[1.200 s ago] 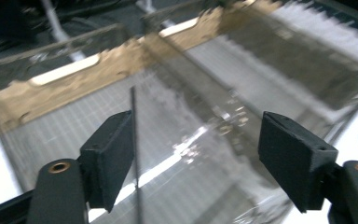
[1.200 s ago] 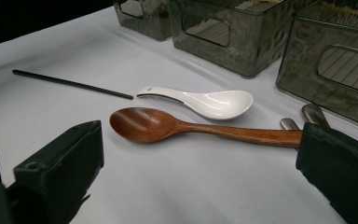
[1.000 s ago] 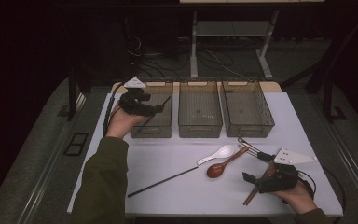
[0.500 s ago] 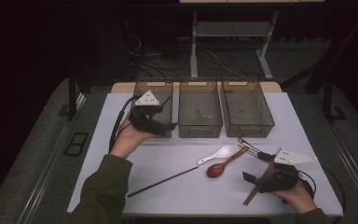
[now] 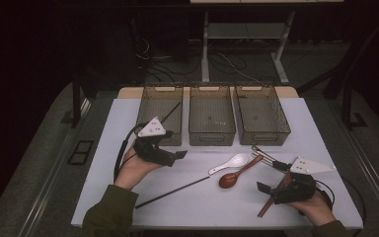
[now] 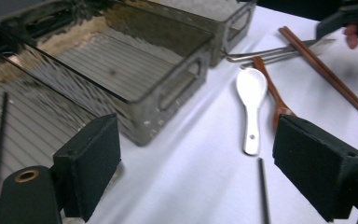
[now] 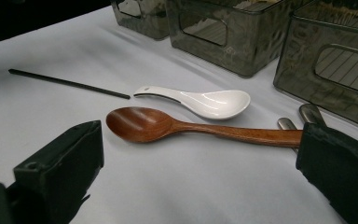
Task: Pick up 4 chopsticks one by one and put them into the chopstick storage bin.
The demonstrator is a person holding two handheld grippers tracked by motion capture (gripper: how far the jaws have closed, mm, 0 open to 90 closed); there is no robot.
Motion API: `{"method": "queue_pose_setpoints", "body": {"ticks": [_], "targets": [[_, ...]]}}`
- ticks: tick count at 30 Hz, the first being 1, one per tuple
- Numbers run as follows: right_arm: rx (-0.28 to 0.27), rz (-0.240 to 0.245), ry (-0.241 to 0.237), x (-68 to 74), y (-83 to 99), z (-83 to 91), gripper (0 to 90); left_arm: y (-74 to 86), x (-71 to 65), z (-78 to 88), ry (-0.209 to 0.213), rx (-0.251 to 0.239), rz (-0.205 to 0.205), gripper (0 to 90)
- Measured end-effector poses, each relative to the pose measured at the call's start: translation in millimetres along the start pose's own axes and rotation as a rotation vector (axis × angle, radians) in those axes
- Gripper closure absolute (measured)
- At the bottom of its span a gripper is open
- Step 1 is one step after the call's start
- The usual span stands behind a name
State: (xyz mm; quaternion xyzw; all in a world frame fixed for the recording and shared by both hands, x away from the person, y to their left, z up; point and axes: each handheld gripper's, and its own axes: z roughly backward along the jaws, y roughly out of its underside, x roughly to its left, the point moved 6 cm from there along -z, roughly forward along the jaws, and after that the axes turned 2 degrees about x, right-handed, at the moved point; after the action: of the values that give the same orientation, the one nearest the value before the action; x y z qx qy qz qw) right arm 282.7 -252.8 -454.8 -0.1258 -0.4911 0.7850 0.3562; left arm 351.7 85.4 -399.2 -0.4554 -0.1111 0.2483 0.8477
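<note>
Where bins [image 5: 212, 122] stand: three, two spoons [image 5: 229, 164].

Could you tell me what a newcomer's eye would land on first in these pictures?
Probably the three smoky transparent bins lined up at the table's far edge, the left one holding a black chopstick. Then the white spoon and brown wooden spoon lying mid-table, between the open left hand-held gripper and right hand-held gripper.

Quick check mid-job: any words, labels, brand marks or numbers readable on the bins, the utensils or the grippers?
No readable text on any of them.
Right bin: faint embossed marks on the wall beside the handle cutout, too blurred to read.
White spoon, wooden spoon, black chopstick: no marking.
Grey plates on the left gripper and right gripper: holes, no lettering.
</note>
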Motion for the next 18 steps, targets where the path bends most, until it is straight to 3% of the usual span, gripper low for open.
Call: {"method": "queue_pose_setpoints", "body": {"ticks": [7,9,12,18], "targets": [[-0.007,0.044,-0.013,1.9,-1.1,-1.2,0.9,30.2,-16.6,-5.2,0.025,0.025,0.002,16.3],[-0.022,0.033,-0.031,1.5,-3.4,-2.8,0.9,38.8,-19.4,-6.0,0.02,0.037,-0.001,16.6],[0.007,0.052,-0.037,-0.6,-2.1,-7.1,0.9,46.2,-23.4,-4.4,0.03,0.042,0.004,18.5],[0.011,0.039,-0.021,-8.6,-1.5,-6.6,0.9,58.5,-32.8,4.2,0.05,0.038,0.007,23.2]]}}
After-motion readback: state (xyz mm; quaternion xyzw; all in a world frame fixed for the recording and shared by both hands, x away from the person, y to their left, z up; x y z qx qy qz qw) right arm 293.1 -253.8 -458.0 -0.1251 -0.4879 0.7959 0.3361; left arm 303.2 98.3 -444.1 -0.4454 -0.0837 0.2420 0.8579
